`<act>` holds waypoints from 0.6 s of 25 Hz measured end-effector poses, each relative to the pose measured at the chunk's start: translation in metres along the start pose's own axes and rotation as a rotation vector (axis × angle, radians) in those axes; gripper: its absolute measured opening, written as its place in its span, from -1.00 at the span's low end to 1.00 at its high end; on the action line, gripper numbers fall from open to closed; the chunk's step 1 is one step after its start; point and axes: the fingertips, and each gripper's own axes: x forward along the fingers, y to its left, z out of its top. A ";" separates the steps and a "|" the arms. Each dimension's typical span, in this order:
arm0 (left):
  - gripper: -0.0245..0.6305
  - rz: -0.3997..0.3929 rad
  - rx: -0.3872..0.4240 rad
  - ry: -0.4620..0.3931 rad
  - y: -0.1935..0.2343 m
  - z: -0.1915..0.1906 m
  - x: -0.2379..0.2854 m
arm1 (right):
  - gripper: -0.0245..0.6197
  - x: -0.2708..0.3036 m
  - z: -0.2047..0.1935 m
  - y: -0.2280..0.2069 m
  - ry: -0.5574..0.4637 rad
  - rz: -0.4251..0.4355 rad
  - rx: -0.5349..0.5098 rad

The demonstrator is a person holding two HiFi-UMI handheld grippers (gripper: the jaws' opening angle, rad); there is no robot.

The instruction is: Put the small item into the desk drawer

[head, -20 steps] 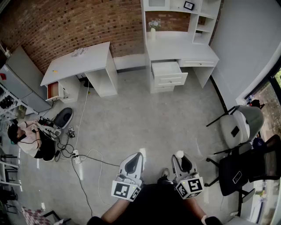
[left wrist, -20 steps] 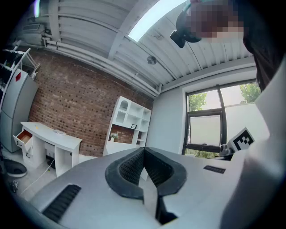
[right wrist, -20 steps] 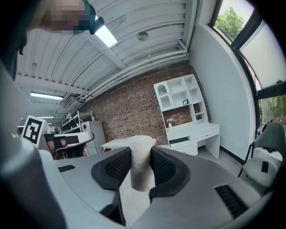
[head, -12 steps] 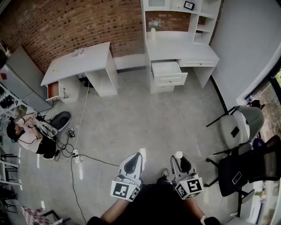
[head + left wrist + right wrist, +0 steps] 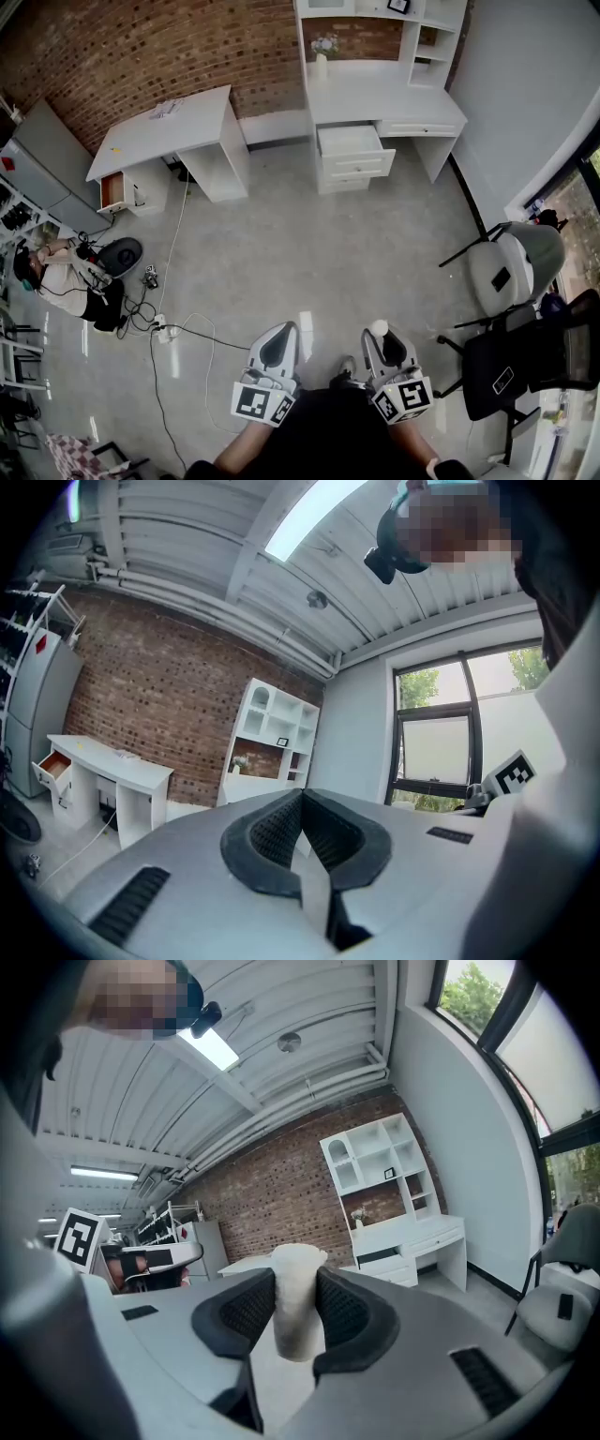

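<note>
My right gripper [image 5: 298, 1309] is shut on a small white cylindrical item [image 5: 297, 1297], whose pale tip [image 5: 379, 328] pokes out of the jaws in the head view. My left gripper [image 5: 302, 829] has its pads together with nothing between them; it hangs beside the right one [image 5: 379, 339] low in the head view [image 5: 277, 339]. The white desk with a hutch [image 5: 384, 98] stands far ahead against the brick wall, and its top drawer [image 5: 349, 142] is pulled open. The same desk [image 5: 412, 1237] shows small in the right gripper view.
A second white desk [image 5: 164, 136] with a red-lined open drawer [image 5: 113, 190] stands at the left. A seated person [image 5: 66, 286] and cables [image 5: 169, 328] lie at the left. Office chairs [image 5: 525, 309] stand at the right. Grey floor [image 5: 309, 253] stretches between me and the desks.
The whole scene has shifted slightly up in the head view. The person at the left has moved a little. Both grippers keep their places.
</note>
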 end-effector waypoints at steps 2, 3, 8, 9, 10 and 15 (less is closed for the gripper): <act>-0.85 0.005 0.005 0.001 -0.007 -0.001 0.009 | -0.47 0.000 0.002 -0.011 -0.002 0.011 0.000; -0.85 0.008 0.008 0.001 -0.012 -0.002 0.014 | -0.47 0.000 0.004 -0.017 -0.002 0.018 0.000; -0.85 0.034 0.027 0.012 -0.036 -0.007 0.038 | -0.47 -0.001 0.006 -0.050 0.006 0.059 0.004; -0.85 0.041 0.034 0.012 -0.039 -0.007 0.042 | -0.47 0.001 0.007 -0.056 0.006 0.069 -0.001; -0.85 0.048 0.041 0.012 -0.042 -0.008 0.046 | -0.47 0.004 0.007 -0.061 0.007 0.080 -0.008; -0.85 0.075 0.047 0.032 -0.048 -0.015 0.066 | -0.47 0.014 0.010 -0.089 0.015 0.100 -0.025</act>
